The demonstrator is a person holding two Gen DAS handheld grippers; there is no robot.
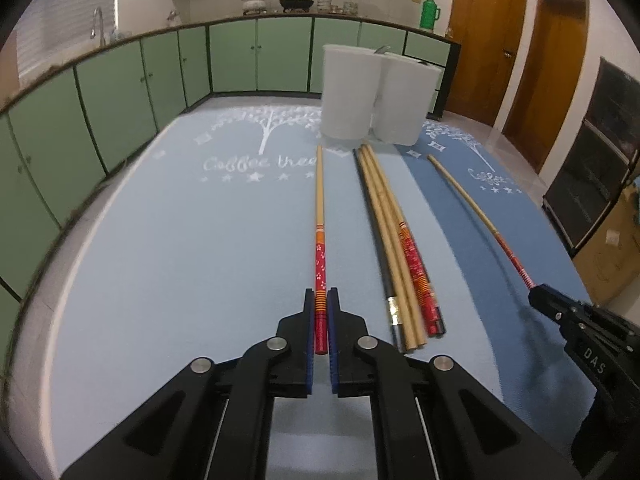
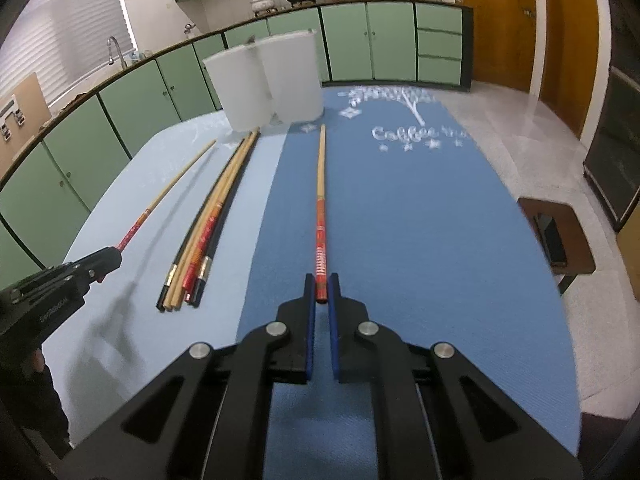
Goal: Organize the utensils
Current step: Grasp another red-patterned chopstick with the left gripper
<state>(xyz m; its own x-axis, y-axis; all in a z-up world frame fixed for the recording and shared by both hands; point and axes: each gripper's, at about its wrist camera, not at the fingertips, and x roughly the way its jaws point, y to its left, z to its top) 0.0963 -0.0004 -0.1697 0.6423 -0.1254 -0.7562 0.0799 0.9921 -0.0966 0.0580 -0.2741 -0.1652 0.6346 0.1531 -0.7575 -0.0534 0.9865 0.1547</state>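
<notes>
My left gripper (image 1: 321,300) is shut on the red end of a wooden chopstick (image 1: 319,204) that points toward two white cylindrical holders (image 1: 348,92). My right gripper (image 2: 321,284) is shut on the red end of another chopstick (image 2: 321,200), held above the dark blue mat (image 2: 420,220). A bundle of several chopsticks (image 1: 394,240) lies on the light blue mat (image 1: 180,240) between the two grippers; it also shows in the right wrist view (image 2: 208,224). The holders (image 2: 264,84) stand just beyond the bundle's tips.
Green kitchen cabinets (image 1: 120,92) run along the far side with a sink tap (image 1: 98,24) and pots (image 1: 256,2). Wooden doors (image 1: 484,36) stand at the right. A small brown stool with a phone (image 2: 554,236) sits beside the table.
</notes>
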